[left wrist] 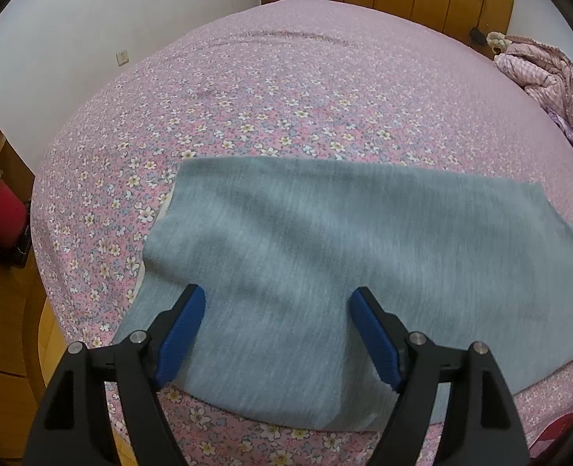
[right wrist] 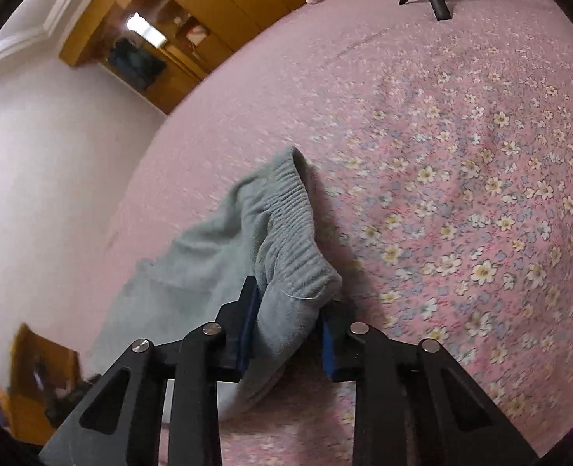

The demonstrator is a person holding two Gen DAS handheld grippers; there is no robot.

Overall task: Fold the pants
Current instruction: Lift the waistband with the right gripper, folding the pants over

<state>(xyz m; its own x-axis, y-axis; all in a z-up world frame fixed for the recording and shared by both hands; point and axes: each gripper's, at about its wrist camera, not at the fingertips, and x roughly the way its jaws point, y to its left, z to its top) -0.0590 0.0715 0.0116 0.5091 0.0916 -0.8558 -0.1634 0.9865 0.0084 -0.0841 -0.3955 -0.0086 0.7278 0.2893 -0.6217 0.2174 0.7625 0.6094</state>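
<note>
Right wrist view: right gripper (right wrist: 288, 320) clamps the pants (right wrist: 224, 256) waistband; left gripper (left wrist: 276, 334) gapes empty above. Carry the waistband over evenly, edges aligned.

Left gripper (left wrist: 276, 310): jaws spread wide, blue pads (left wrist: 181, 339) facing each other across a broad gap, nothing between them. Black linkage arms angle up from the lower edge of the left wrist view, four silver pivot pins showing. It hangs above the pants (left wrist: 325, 264), tilted down and forward; contact cannot be told.

Right gripper (right wrist: 288, 310): jaws drawn in much closer, pinching a bunched thickness of the pants (the ribbed waistband end) between its blue pads (right wrist: 249, 330). The view is rolled, so the gripper is canted to one side. The right pad is mostly hidden behind cloth. No hand or sleeve visible in either view.
</note>
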